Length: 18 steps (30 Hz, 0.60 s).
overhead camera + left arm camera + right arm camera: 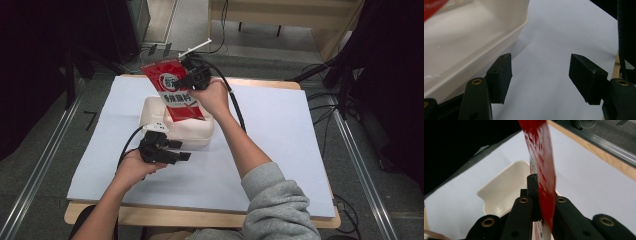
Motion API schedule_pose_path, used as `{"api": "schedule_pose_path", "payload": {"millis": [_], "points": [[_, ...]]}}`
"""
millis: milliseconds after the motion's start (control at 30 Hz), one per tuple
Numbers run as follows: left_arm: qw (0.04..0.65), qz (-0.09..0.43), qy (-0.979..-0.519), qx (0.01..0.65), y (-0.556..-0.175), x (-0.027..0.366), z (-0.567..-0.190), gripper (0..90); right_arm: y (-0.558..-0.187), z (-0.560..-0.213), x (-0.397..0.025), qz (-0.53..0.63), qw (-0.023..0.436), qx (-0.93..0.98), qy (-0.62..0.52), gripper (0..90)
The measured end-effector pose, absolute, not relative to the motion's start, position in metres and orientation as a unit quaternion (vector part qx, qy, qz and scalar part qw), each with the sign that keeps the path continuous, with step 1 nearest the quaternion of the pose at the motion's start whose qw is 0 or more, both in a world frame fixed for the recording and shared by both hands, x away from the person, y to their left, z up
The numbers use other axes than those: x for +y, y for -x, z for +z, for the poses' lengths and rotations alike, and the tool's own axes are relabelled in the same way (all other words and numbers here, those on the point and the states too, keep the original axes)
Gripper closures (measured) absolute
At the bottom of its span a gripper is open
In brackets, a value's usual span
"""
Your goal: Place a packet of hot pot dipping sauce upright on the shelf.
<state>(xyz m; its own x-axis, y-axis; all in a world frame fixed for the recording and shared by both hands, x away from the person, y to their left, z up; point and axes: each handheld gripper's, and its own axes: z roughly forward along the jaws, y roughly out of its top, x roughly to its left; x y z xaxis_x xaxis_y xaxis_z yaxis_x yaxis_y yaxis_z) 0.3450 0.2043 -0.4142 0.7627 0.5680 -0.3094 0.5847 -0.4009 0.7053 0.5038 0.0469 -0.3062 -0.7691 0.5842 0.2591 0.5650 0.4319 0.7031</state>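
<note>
High view: right gripper holds a red packet by its edge, raised over a white tray that sits on a pale sheet covering the table. The packet is flat, glossy, tilted, with a white round mark and white lettering facing up; its lower corner hangs above the tray's far part. Left gripper lies low at the tray's near side, jaws spread wide, nothing between them. Left gripper view: adds the tray wall up close, smooth, cream-white, curved with a rolled lip, just beside the left pad; the pads are matte black rubber blocks, well apart over bare sheet. A red sliver of the packet shows at the top left corner. Right gripper view: jaws pinched tight on the packet, seen edge-on as a thin red strip rising between them; the tray's open hollow, rounded corners, lies below.
</note>
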Motion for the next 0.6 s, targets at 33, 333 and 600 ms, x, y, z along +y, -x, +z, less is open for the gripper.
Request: {"api": "schedule_pose_path", "payload": {"millis": [33, 333, 600], "points": [[0.423, -0.008, -0.838, 0.345, -0.345, 0.204, -0.414, 36.0, -0.505, -0.312, 0.047, 0.407, 0.011, 0.848, -0.339, 90.0], [0.421, -0.011, -0.840, 0.343, -0.344, 0.203, -0.414, 35.9, -0.518, -0.334, 0.024, 0.421, 0.015, 0.834, -0.355, 90.0], [0.422, -0.012, -0.839, 0.344, -0.344, 0.202, -0.414, 36.0, -0.525, -0.353, 0.010, 0.397, 0.010, 0.835, -0.380, 85.8]]}}
